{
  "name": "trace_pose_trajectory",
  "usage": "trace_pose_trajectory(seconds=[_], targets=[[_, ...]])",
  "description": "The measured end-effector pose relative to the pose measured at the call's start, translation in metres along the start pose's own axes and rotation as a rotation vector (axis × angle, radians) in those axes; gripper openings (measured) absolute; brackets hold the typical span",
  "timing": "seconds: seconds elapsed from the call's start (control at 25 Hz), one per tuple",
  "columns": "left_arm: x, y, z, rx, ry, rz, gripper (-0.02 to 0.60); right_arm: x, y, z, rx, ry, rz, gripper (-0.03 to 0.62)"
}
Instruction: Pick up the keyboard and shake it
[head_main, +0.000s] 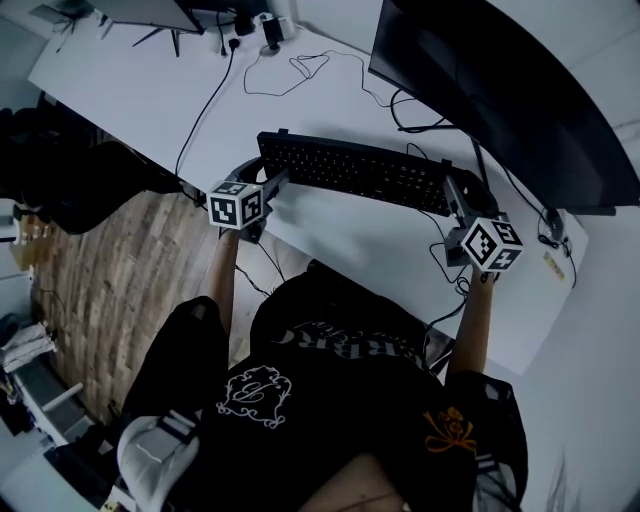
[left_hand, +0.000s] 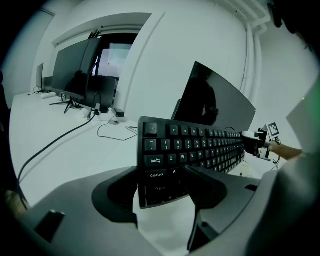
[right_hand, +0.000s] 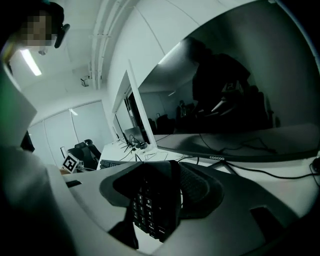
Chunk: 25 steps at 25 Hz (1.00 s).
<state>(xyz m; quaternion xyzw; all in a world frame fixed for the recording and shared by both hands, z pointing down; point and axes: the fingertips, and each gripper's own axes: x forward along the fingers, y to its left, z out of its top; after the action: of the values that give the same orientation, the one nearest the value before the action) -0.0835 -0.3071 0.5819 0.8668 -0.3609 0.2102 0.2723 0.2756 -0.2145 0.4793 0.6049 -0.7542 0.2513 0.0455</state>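
Black keyboard (head_main: 350, 170) clamped at both ends by left hand-held gripper (head_main: 272, 182) and right hand-held gripper (head_main: 456, 196). Grasp done; lift off worktop (head_main: 140, 90) unclear; shake left.

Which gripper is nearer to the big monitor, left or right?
Right. The right gripper grips the keyboard at the end next to the monitor. The left gripper grips the opposite end, farther away.
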Motion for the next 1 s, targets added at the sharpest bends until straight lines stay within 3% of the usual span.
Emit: trace_pose_trajectory(seconds=[0.52,1.0], targets=[[0.01,0.056,-0.057,-0.089,0.14,0.099,0.296,0.092,-0.018,-0.074,0.159,0.191,0.049,0.23],[0.028,0.081,-0.051,-0.113,0.143,0.092,0.296,0.136,-0.041,-0.104,0.287,0.25,-0.048,0.235]])
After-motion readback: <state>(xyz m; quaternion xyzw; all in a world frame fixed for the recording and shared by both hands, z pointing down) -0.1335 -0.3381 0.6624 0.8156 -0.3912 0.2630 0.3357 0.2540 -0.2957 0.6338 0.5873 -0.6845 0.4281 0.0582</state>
